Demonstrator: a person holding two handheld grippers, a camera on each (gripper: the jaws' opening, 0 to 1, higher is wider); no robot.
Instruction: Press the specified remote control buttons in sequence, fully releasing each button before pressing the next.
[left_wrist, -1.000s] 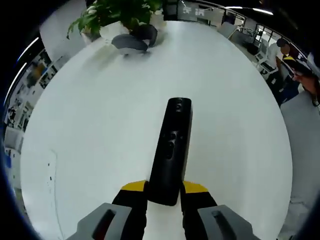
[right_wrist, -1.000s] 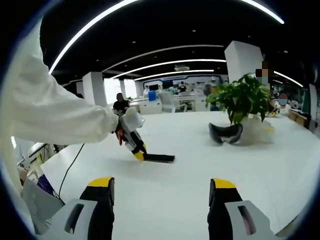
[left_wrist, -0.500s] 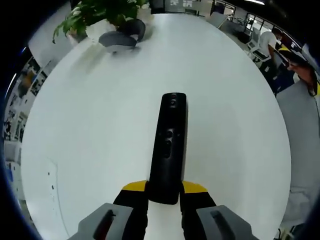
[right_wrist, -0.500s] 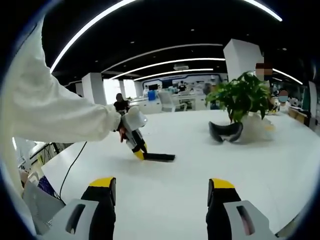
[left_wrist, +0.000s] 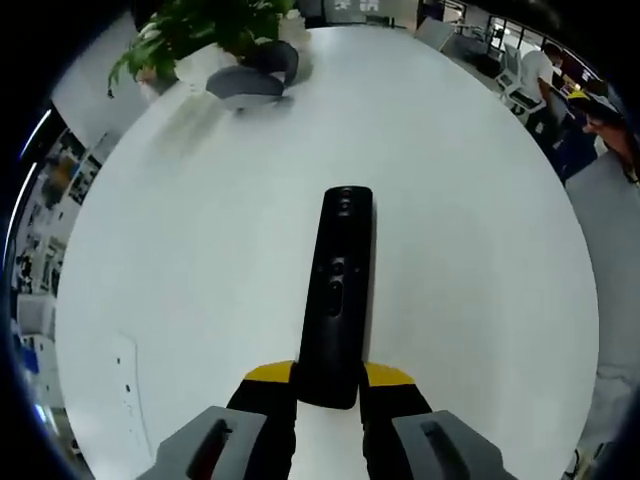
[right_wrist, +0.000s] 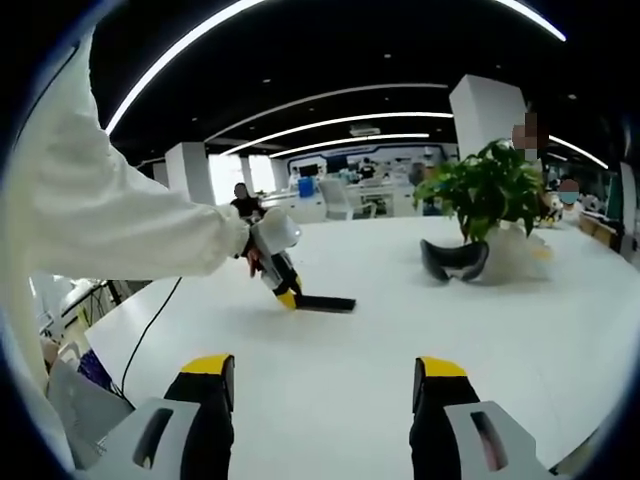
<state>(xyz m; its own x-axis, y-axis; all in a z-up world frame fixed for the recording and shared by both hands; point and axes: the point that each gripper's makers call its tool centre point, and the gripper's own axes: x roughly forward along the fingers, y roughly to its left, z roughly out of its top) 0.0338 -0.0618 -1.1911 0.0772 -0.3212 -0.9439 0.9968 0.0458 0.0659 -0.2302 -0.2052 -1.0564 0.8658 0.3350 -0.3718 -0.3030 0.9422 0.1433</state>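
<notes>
— What is seen around the work area?
— White desk (left_wrist: 200, 260) surface is seen under both views, inside an open office lit by long ceiling strips. A potted plant (right_wrist: 487, 188) is placed near the far edge, and a dark grey headset (right_wrist: 455, 259) is laid just beside it, on the desk.

— Where is the remote control found?
— The black remote control (left_wrist: 335, 295) is held at its near end by the left tool (left_wrist: 328, 392), whose yellow-tipped jaws are closed against both sides of it. Its body is pointed away from the tool, with the buttons turned upward. From the right gripper view, the same remote (right_wrist: 325, 303) is seen low over the desk, gripped by that tool (right_wrist: 287, 297) at the end of a white sleeve (right_wrist: 120, 220); whether the far end is touching the surface cannot be told.

— And the right tool?
— The right tool (right_wrist: 322, 385) is held above bare desk, well apart from the remote, with its jaws spread wide and nothing between them.
</notes>
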